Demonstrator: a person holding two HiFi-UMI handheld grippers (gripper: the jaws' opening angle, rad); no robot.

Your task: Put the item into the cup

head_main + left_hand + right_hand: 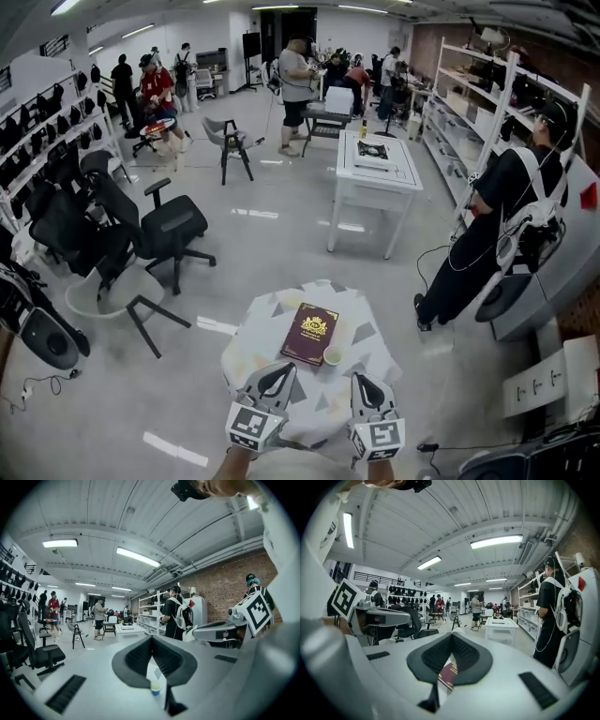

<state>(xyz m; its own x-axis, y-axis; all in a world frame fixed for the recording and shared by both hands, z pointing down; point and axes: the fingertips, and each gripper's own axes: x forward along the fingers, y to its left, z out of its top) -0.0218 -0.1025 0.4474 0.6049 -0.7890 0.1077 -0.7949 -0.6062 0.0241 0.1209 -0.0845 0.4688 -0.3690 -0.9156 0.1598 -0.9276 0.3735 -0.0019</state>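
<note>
Maroon book (310, 334) lies mid-frame on the small table (253, 339) in the head view, with the cup (333, 355) just beside its lower right corner. Left gripper view: the left gripper (151, 639) is clenched on nothing, cup low centre. Right gripper view: the right gripper (451, 636) is closed and empty too, book peeking below.

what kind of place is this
Probably an open lab or workshop floor, not a home. Shelving racks line a brick wall, rolling office chairs and white work tables stand on a bare floor, and a person wears a backpack with cables.
</note>
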